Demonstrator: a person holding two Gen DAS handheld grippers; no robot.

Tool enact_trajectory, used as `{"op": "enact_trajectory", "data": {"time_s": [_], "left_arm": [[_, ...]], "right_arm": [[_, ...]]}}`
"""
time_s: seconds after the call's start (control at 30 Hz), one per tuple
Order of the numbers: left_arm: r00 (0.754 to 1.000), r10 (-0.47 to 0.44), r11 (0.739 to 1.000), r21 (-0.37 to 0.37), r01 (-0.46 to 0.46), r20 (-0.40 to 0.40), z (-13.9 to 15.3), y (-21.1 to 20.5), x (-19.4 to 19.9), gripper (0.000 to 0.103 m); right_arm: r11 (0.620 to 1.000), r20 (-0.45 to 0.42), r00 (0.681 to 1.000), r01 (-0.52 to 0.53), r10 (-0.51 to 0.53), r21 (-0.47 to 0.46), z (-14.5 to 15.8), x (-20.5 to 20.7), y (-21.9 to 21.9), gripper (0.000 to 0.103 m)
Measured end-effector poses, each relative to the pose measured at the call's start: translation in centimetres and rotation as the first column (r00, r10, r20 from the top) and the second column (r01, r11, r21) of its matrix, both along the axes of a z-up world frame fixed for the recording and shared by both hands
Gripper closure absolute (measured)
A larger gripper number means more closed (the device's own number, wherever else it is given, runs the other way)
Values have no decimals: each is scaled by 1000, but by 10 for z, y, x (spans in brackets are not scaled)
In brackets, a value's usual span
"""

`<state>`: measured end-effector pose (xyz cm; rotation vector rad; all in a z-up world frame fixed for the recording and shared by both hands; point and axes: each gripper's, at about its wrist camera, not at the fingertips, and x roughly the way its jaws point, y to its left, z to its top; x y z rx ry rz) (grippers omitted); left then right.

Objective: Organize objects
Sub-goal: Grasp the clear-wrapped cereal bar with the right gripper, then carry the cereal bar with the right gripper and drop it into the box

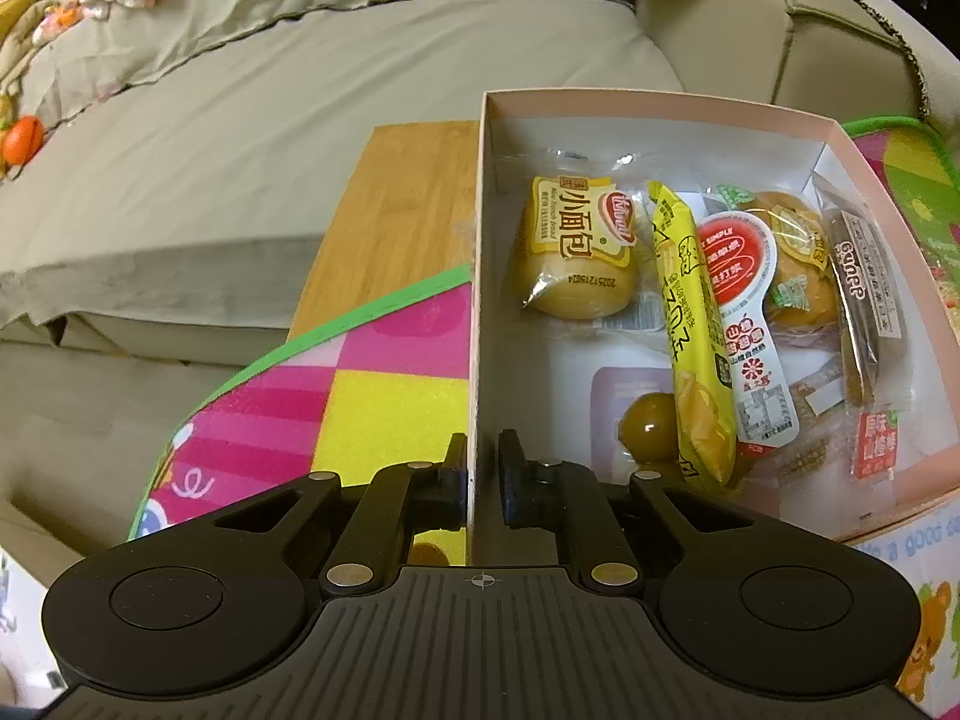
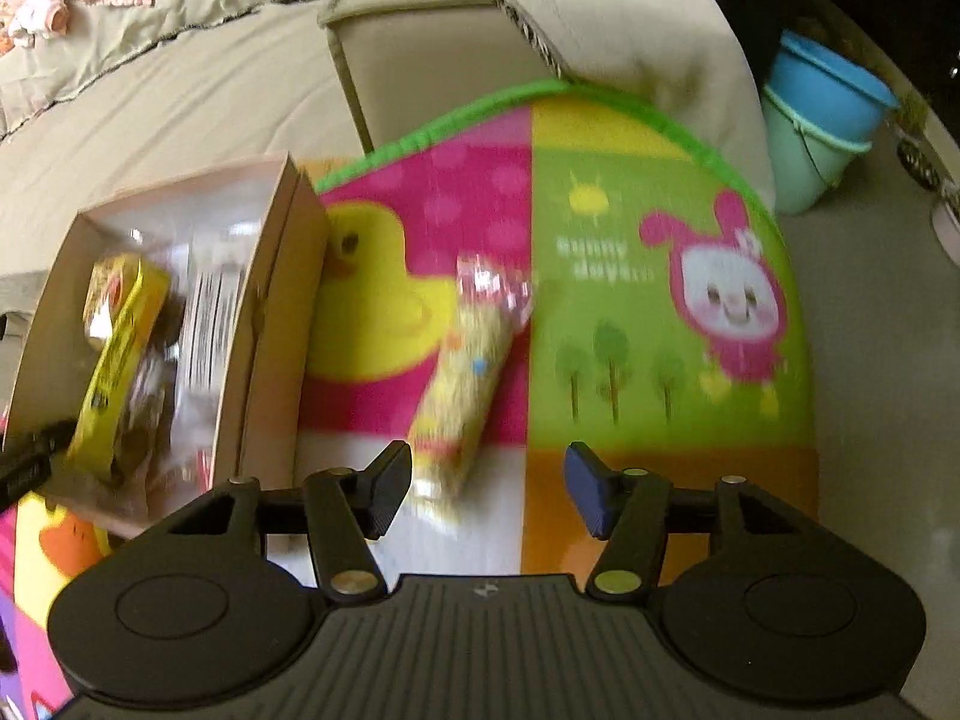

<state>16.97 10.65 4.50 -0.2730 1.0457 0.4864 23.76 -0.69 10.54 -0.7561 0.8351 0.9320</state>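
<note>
A pink cardboard box [image 1: 480, 240] holds several wrapped snacks: a small bread [image 1: 576, 252], a yellow stick pack [image 1: 696, 348] and a red-and-white pack [image 1: 744, 324]. My left gripper [image 1: 482, 480] is shut on the box's left wall, one finger outside, one inside. In the right wrist view the box [image 2: 264, 324] lies at the left. A long yellow snack pack [image 2: 468, 378] with a pink end lies on the mat beside it. My right gripper [image 2: 487, 489] is open just above the pack's near end, which lies between the fingers.
A colourful play mat [image 2: 648, 276] covers a wooden table [image 1: 396, 204]. A beige sofa [image 1: 240, 120] with baby clothes stands behind. Stacked blue and green buckets [image 2: 822, 114] stand on the floor at the far right.
</note>
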Motion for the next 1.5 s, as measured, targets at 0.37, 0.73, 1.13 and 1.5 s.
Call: {"op": "enact_trajectory", "data": {"time_s": [0.37, 0.73, 1.13, 1.5], "left_arm": [[1000, -3, 1000, -3, 3, 3, 1, -1, -1, 91], [1000, -18, 1000, -17, 18, 0, 1, 2, -3, 91], [997, -70, 996, -57, 71, 15, 1, 8, -4, 93], [996, -88, 993, -83, 90, 28, -1, 13, -5, 94]], "right_arm": [[1000, 27, 1000, 15, -15, -8, -21, 19, 43, 45], [996, 35, 999, -26, 29, -83, -37, 3, 40, 75], [995, -11, 998, 54, -55, -78, -6, -44, -41, 75], [991, -31, 996, 78, -82, -107, 15, -125, -89, 75]]}}
